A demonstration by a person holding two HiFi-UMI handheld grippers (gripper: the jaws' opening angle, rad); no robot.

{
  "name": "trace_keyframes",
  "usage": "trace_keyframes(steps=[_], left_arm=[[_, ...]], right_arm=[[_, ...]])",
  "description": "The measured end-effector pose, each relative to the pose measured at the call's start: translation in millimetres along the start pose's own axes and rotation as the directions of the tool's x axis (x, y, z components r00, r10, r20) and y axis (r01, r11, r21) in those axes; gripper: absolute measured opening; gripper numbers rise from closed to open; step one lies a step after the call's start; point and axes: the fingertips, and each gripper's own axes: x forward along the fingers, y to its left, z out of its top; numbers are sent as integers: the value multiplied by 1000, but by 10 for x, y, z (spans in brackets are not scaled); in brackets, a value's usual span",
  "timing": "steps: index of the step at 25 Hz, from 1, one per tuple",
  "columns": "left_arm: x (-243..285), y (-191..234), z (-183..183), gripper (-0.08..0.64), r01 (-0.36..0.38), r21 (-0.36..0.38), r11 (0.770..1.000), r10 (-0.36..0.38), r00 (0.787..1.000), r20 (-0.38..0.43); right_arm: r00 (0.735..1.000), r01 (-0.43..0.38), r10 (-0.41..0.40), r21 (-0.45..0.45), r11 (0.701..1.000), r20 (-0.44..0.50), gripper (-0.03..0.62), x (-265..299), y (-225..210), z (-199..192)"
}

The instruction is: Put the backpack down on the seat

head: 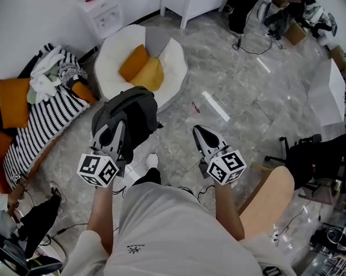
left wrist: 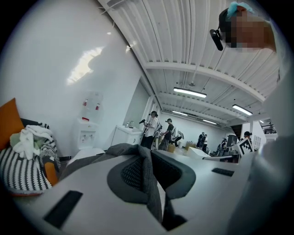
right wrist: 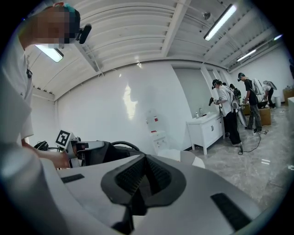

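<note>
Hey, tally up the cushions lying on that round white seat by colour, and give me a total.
orange cushion: 1
yellow cushion: 1
grey cushion: 1
Total on the white seat: 3
</note>
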Motion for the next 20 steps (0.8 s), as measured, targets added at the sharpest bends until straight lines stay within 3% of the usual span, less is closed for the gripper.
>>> trace_keyframes(steps=[7,20], left_arm=[[385,332,167,43,37,11,999,-37,999,-16],[792,880,317,43,70,12,997,-70,997,-28]], right_arm=[[1000,16,-16,28,999,22,24,517,-147,265],[1000,12,-12,-14,1000,-15,23,1300,-157,445]])
